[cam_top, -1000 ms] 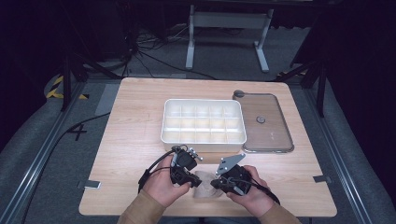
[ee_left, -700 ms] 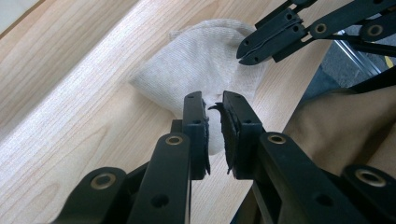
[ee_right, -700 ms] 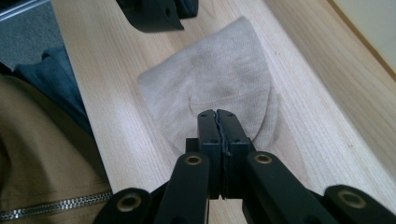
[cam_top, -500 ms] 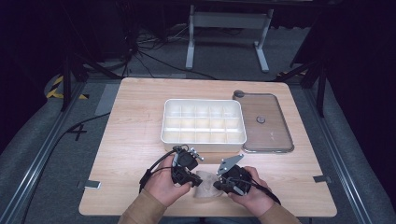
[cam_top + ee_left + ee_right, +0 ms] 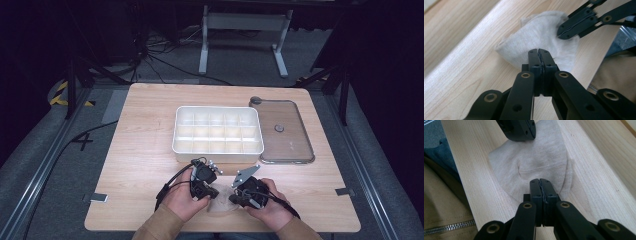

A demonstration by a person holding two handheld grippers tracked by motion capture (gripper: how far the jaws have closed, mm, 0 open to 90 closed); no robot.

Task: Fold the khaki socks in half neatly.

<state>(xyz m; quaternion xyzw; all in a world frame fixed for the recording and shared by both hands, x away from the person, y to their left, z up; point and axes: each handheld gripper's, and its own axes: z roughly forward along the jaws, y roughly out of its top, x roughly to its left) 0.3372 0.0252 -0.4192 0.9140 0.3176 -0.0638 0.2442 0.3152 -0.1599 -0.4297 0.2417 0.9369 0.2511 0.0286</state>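
At the desk's (image 5: 150, 200) near edge lies the pale cloth (image 5: 541, 37). The left gripper (image 5: 539, 53) has just been closing — now pinched on the cloth's edge — and the right gripper (image 5: 540, 183) is clamped on its opposite edge. Likely next: lift together, keeping it taut.

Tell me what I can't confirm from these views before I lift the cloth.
- Cloth edge inside the left gripper: left gripper view, shut jaws cover it.
- Cloth edge inside the right gripper: right gripper view, its jaws hide it.
- Cloth's full outline: high view, hands and grippers cover it.
- Compartment tray contents: high view, too small.
- Round item on the clear lid: too small.
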